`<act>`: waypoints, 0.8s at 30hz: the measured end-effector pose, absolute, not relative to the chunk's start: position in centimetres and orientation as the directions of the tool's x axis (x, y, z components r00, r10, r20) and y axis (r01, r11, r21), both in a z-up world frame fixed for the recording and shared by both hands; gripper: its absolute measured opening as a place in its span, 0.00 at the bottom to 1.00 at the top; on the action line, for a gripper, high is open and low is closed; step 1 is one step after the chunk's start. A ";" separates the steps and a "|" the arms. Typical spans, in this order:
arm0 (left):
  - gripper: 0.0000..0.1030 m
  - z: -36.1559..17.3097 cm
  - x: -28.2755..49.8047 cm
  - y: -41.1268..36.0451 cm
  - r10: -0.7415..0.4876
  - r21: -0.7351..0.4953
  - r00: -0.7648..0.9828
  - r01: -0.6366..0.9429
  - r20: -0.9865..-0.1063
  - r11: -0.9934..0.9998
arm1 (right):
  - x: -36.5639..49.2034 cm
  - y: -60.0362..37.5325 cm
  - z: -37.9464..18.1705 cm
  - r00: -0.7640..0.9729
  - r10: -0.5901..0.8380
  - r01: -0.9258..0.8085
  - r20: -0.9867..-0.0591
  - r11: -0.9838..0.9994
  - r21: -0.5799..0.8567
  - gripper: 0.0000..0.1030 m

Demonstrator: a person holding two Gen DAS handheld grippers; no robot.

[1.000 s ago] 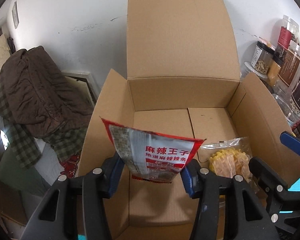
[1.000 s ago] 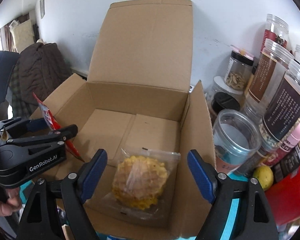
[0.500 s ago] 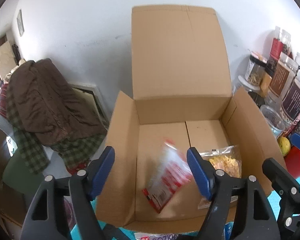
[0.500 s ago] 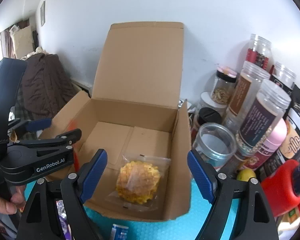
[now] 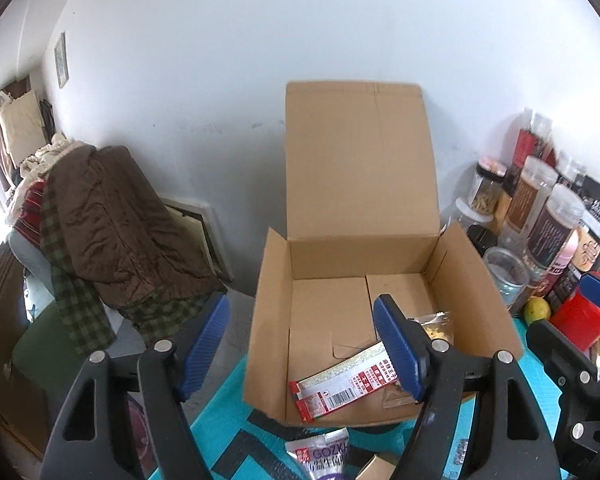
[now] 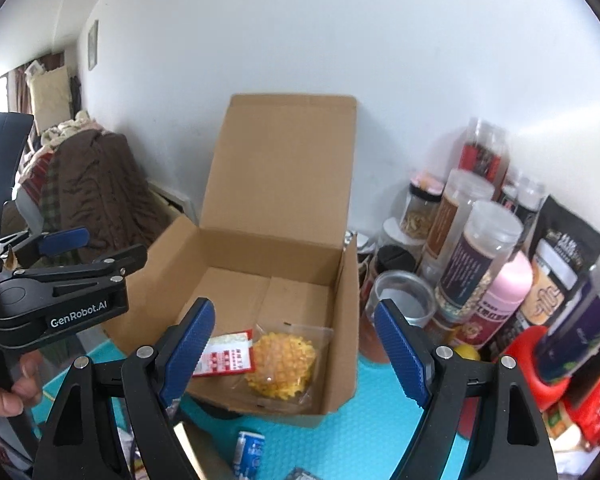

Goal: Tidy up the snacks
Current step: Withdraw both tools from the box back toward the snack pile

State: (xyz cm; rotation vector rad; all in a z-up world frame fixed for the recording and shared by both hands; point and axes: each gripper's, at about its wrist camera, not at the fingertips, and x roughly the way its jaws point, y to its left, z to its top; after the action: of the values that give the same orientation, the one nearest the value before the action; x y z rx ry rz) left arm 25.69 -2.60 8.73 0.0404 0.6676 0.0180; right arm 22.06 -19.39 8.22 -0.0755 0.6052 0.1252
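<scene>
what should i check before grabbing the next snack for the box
1. Left gripper free: ok, jaws open, nothing between them.
2. Right gripper free: ok, jaws open and empty.
3. Red spicy strip packet in the cardboard box: ok, lying flat on the floor at the near side.
4. Yellow waffle snack in the box: ok, beside the red packet, near the right wall.
5. Room left in the box: ok, the rear floor is bare.
6. Next snack reachable: cannot tell; a purple and white packet and a small blue packet lie on the teal mat in front of the box, partly cut off.
</scene>
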 end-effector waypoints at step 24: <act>0.72 14.5 12.3 -0.6 0.014 0.046 0.865 0.010 -0.502 0.999 | 9.3 -17.5 13.6 0.898 0.112 -0.139 -0.425 0.990 -0.034 0.81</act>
State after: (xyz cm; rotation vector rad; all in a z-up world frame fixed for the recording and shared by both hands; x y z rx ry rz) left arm 12.33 -0.61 14.47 0.0472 0.5264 0.0018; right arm 9.27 -17.52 13.64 -0.0644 0.4357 0.1299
